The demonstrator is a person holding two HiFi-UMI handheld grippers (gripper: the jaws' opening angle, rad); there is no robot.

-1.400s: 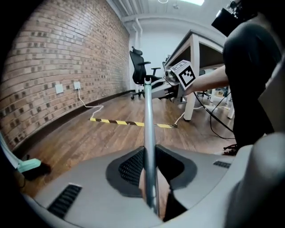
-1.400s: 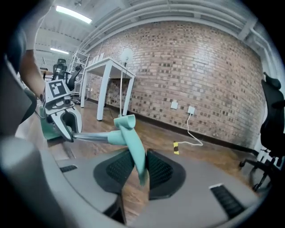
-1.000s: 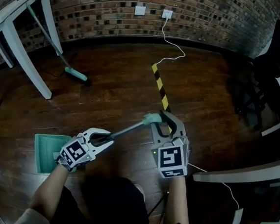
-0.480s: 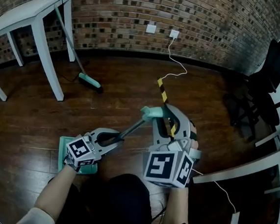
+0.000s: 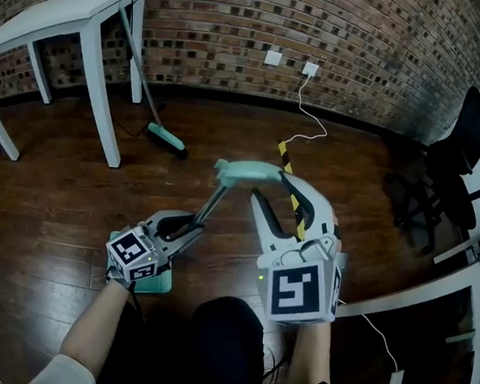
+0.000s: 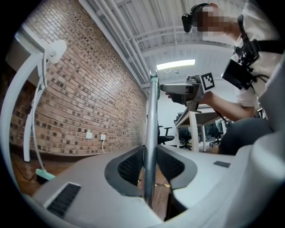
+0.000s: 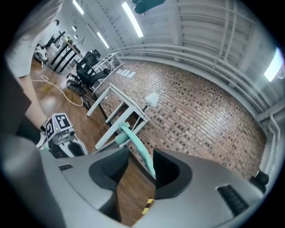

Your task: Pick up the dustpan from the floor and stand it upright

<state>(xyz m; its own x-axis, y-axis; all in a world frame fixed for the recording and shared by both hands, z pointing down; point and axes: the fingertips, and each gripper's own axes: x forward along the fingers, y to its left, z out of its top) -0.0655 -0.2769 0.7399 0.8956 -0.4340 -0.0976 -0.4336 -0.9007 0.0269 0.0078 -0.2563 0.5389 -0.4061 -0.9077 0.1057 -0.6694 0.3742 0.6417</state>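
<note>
Looking down past the person's knees, one sees the left gripper (image 5: 188,227) clamped on the metal shaft (image 6: 151,133) of the dustpan (image 5: 158,283), low down near the teal pan, its pads pressed on the tube from both sides in the left gripper view; the pan sits tucked under that gripper, and whether its edge rests on the floor (image 5: 70,204) is hard to tell. A second ago the pan lay flat off to the left and the shaft ran at a low slant; now the shaft climbs much more steeply toward the mint grip (image 5: 246,172). Just beyond, the right gripper (image 5: 270,187) has just been opening its jaws; the grip lies between them, close against one jaw with a clear gap to the other, so nothing squeezes it. To my eye that means the raising is nearly done and the right hand is letting go, leaving the left to steady the thing; the shaft leans a little, so it is not yet standing on its own. Further off a strip of striped tape (image 5: 289,162) crosses the boards; a broom (image 5: 166,138) leans by the white table (image 5: 80,13); the brick wall (image 5: 381,40) closes the room.
</note>
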